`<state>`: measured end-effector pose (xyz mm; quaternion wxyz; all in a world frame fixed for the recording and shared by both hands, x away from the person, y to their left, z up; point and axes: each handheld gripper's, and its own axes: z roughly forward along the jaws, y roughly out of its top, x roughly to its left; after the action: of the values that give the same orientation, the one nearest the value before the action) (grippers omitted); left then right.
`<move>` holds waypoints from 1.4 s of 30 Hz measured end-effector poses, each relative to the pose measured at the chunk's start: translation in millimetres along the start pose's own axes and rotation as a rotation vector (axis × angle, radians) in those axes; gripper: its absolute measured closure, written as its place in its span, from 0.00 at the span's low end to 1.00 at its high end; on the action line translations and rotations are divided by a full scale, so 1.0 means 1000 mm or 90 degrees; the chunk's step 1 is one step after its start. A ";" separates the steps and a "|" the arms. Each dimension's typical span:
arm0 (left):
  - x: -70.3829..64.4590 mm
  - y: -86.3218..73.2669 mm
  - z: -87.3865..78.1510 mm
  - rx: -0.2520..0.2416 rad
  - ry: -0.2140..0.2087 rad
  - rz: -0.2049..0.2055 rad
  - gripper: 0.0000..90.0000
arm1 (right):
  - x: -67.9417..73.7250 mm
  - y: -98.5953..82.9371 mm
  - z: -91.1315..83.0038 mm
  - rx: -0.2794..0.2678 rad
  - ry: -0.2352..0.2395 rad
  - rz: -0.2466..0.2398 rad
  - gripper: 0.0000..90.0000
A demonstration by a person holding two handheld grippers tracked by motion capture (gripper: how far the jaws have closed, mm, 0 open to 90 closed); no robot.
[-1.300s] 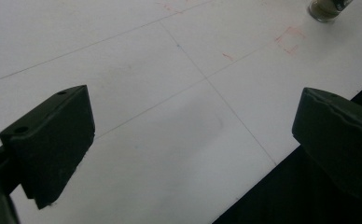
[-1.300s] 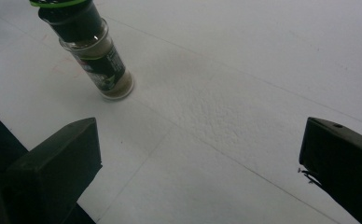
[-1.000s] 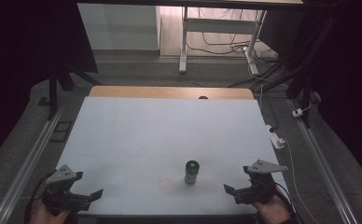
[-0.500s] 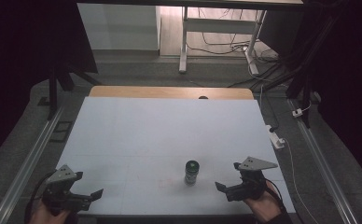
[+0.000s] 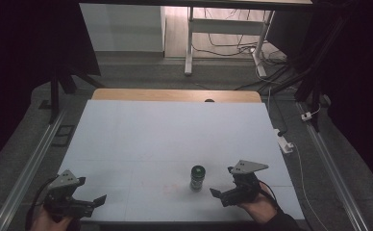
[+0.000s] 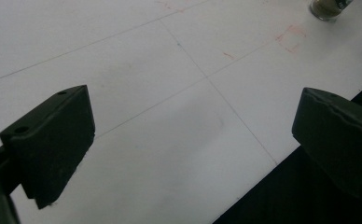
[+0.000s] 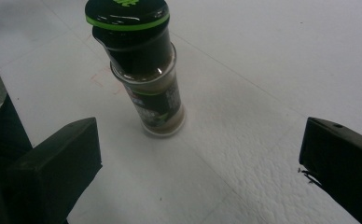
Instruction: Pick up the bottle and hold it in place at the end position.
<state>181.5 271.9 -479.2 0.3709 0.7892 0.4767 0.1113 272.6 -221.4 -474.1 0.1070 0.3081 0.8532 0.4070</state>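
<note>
From the high view the spice jar [image 5: 198, 177] stands upright near the table's [image 5: 175, 130] front edge, ungrasped, just left of the right gripper [image 5: 219, 194], while both gripper views show jaws wide apart, the left gripper [image 6: 188, 140] idle.

We had the left gripper [image 5: 91, 202] low at the near left, jaws wide apart. The right gripper [image 5: 217, 195] sat at the near right, jaws spread too, pointing left.

White table [image 5: 141, 139], wooden far edge, upright spice jar [image 5: 198, 177] near front edge
</note>
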 end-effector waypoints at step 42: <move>0.000 0.000 0.001 0.003 -0.001 0.004 0.01 | 0.008 0.010 0.061 0.010 0.049 -0.082 0.11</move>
<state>181.9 271.0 -479.3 0.3690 0.7916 0.4744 0.1104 297.0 -173.5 -505.5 0.0978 0.2375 0.8780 0.4039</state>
